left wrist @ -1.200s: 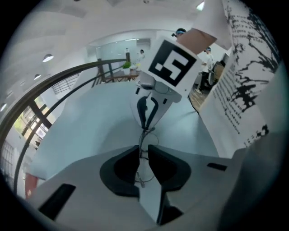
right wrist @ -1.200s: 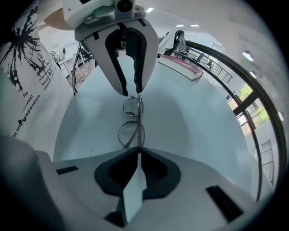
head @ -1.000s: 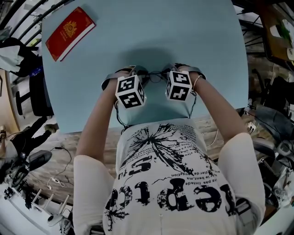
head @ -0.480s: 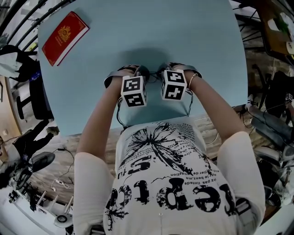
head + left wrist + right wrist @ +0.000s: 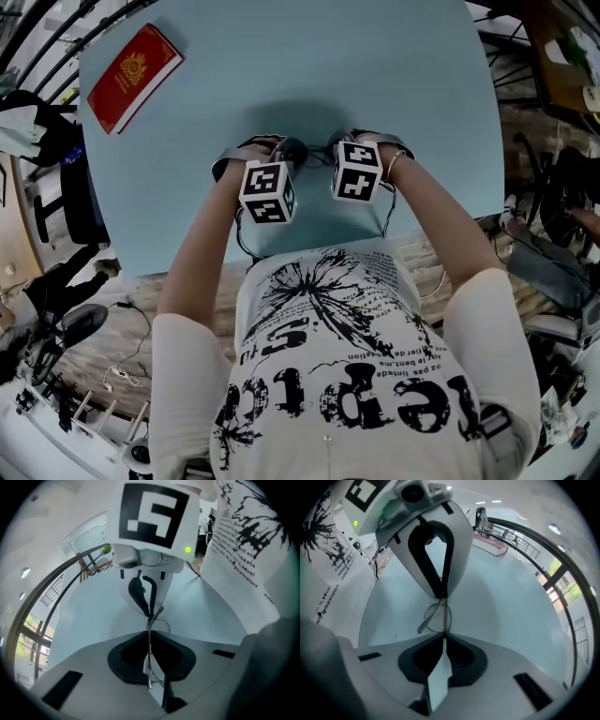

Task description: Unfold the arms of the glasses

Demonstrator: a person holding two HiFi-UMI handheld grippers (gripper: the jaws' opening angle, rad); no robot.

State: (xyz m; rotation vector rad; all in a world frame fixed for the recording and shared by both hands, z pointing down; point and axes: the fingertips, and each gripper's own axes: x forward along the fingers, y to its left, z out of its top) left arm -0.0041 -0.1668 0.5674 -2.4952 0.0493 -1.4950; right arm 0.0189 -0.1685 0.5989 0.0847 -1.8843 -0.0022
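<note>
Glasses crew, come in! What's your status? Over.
Grippers: left gripper and right gripper both shut on the glasses. Arms' fold unclear. Nothing in the way; red booklet far off at table corner.

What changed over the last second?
The left gripper edged toward the right gripper and rolled a little. Nothing was taken or released: both grippers' jaws stay clamped on the glasses. The right gripper and the red booklet kept their places.

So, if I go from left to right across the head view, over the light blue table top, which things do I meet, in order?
red booklet → left hand-held gripper → glasses → right hand-held gripper
</note>
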